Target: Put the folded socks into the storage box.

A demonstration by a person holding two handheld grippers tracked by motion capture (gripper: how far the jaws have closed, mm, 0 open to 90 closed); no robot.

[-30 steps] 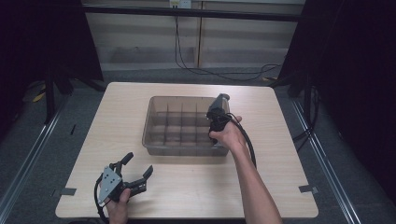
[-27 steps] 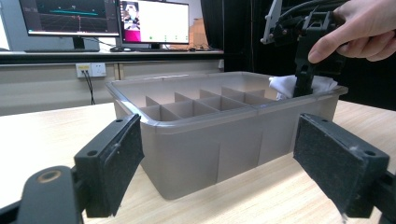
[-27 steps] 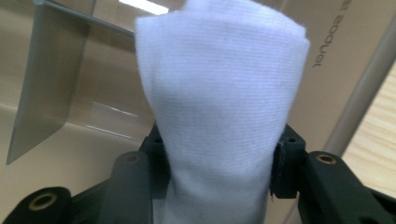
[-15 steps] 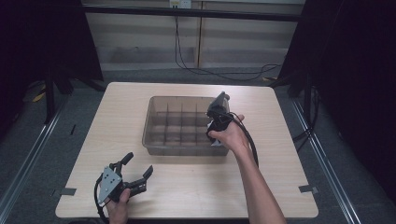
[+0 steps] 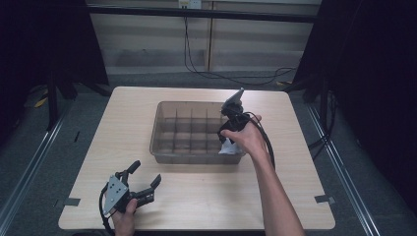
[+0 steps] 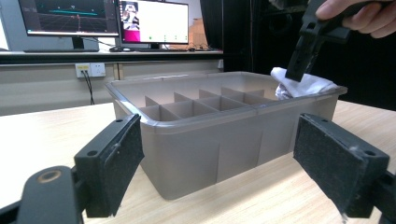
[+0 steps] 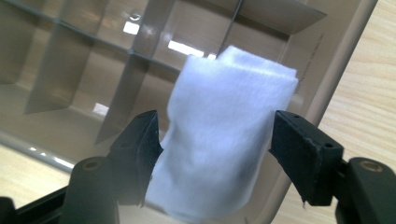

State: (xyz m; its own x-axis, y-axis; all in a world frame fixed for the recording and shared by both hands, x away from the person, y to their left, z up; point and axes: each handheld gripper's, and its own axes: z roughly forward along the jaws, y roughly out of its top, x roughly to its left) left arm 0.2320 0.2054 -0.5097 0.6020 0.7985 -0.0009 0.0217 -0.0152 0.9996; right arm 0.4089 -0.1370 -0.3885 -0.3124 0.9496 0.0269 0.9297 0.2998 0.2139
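Note:
A white folded cloth (image 7: pixel 224 121) stands in the near right corner compartment of a translucent grey divided bin (image 5: pixel 156 129). My right gripper (image 7: pixel 215 135) points down over it. Its jaws have just been opening and stand on either side of the cloth without squeezing it. In the high view a hand holds this right gripper (image 5: pixel 227 142) above the bin's right end, with the cloth (image 5: pixel 227 149) just below. My left gripper (image 5: pixel 146 172) rests open near the table's front left, with nothing between its jaws. From the left gripper (image 6: pixel 222 135) I see the bin (image 6: pixel 196 140) ahead and the cloth (image 6: pixel 303 86) at its far right.
The bin has several empty compartments (image 5: pixel 189 130). It sits mid-table on a light wooden table (image 5: pixel 206 196). A cable (image 5: pixel 268 147) trails from the right gripper along the forearm. Monitors (image 6: pixel 154 21) stand on a shelf behind the table.
The right gripper has risen a little over the bin's right end, and the white cloth shows below it in the corner compartment. The left gripper has stayed put.

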